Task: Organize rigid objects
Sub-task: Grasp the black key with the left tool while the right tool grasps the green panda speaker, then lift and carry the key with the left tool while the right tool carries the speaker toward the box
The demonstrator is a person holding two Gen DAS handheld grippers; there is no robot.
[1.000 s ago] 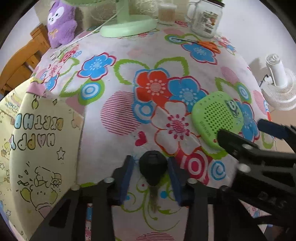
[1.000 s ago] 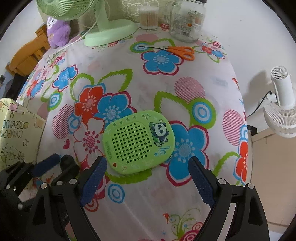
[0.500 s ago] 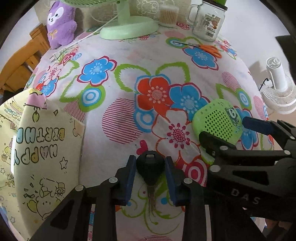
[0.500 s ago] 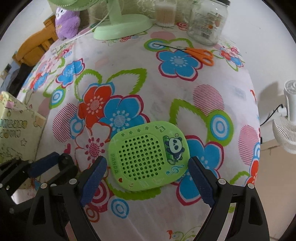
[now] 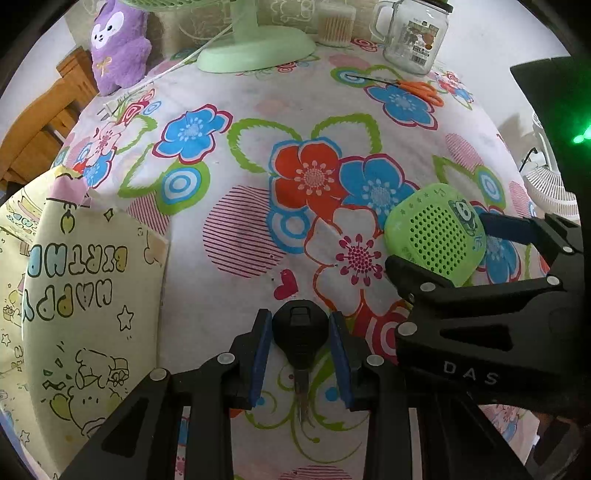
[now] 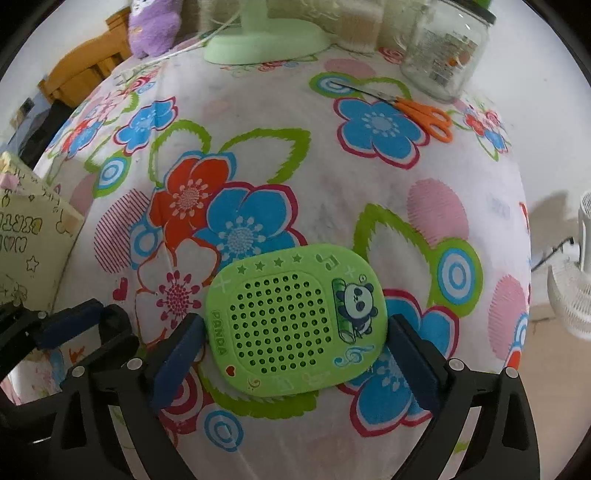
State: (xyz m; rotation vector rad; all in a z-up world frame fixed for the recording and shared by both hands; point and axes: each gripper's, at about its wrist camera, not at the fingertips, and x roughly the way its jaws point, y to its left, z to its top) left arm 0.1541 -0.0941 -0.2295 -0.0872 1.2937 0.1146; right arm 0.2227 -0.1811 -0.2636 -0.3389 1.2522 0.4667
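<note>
A black-headed key (image 5: pixel 300 332) hangs blade down just above the flowered tablecloth (image 5: pixel 229 221), and my left gripper (image 5: pixel 300 316) is shut on its head. To its right lies a flat green panda speaker (image 6: pixel 280 325), also seen from the left wrist (image 5: pixel 436 229). My right gripper (image 6: pixel 295 321) points steeply down over it. Its jaws are opening, one blue pad (image 6: pixel 184 343) at the speaker's left edge and the other at its right edge, neither pressing. From the left wrist, the right gripper (image 5: pixel 441 243) stands close beside my left one.
A yellow birthday gift box (image 5: pixel 85 295) stands at the table's left edge. At the back are orange scissors (image 6: pixel 424 110), a glass jar (image 6: pixel 443 48), a green fan base (image 5: pixel 255 48), a cotton swab tub (image 5: pixel 336 26) and a purple plush (image 5: pixel 118 44). A white fan (image 6: pixel 569 295) stands beyond the right edge.
My right gripper has come down and rolled a little, so its jaws now straddle the green speaker and stand wider. The left gripper still holds the key in the same place.
</note>
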